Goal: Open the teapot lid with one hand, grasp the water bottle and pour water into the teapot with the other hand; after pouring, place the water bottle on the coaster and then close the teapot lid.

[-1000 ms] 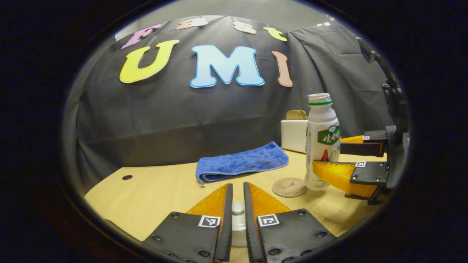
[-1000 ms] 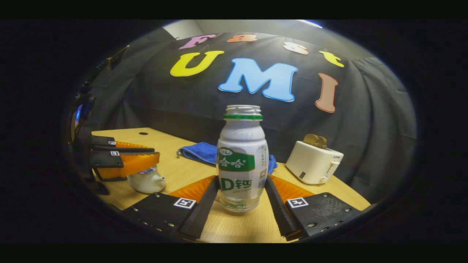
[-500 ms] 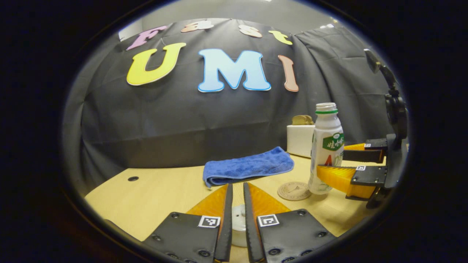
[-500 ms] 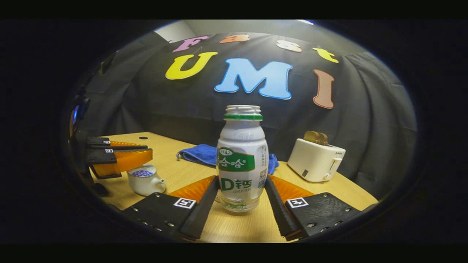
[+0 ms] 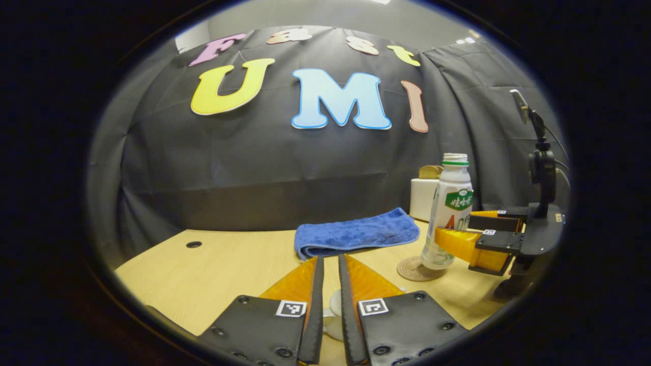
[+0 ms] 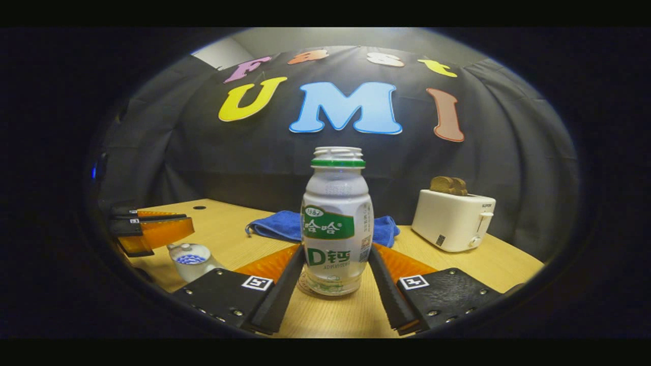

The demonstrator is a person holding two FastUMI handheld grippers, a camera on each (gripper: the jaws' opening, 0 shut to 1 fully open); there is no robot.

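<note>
A white water bottle with a green label and no cap stands upright between my right gripper's fingers, which press on both its sides. Its base is over the round coaster. In the left gripper view the bottle and the right gripper sit at the right, above the coaster. My left gripper is shut on the white teapot lid. The white teapot stands open at the lower left of the right gripper view, with the left gripper raised above it to the left.
A folded blue towel lies at the back of the wooden table. A white toaster with bread in it stands at the right rear. A small hole marks the table's far left.
My left gripper has lifted the lid off the teapot and drawn away, leaving it open. The right gripper has carried the bottle over the coaster.
</note>
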